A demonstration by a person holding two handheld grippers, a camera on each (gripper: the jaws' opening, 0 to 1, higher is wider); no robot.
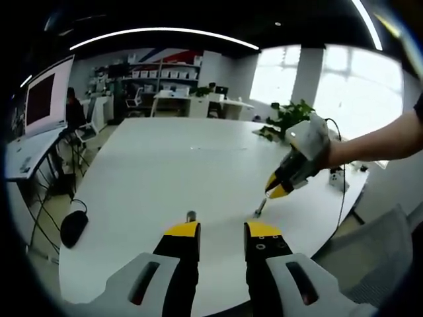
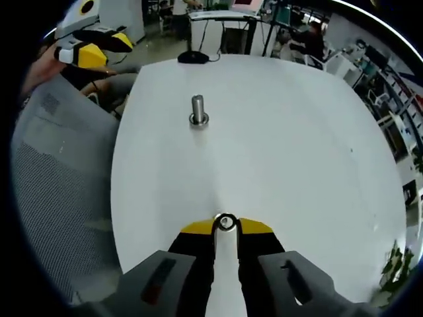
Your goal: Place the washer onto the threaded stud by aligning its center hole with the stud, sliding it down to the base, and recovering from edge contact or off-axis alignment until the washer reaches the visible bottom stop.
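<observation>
The right gripper (image 2: 226, 226) is pinching a small, silvery metal washer (image 2: 226, 222) between its yellow tips, its centre hole showing, just above the white table (image 2: 297, 152). Farther along the table the stud (image 2: 198, 109) is standing upright on its wider base, well apart from the washer. In the left gripper view, the left gripper (image 1: 221, 231) is hovering with its jaws parted and nothing between them, the stud just beyond its tip. A black mouse (image 1: 73, 227) is lying near the table edge.

Washer (image 2: 226, 222) in tongs tips; stud (image 2: 198, 109) upright on table, well apart.
</observation>
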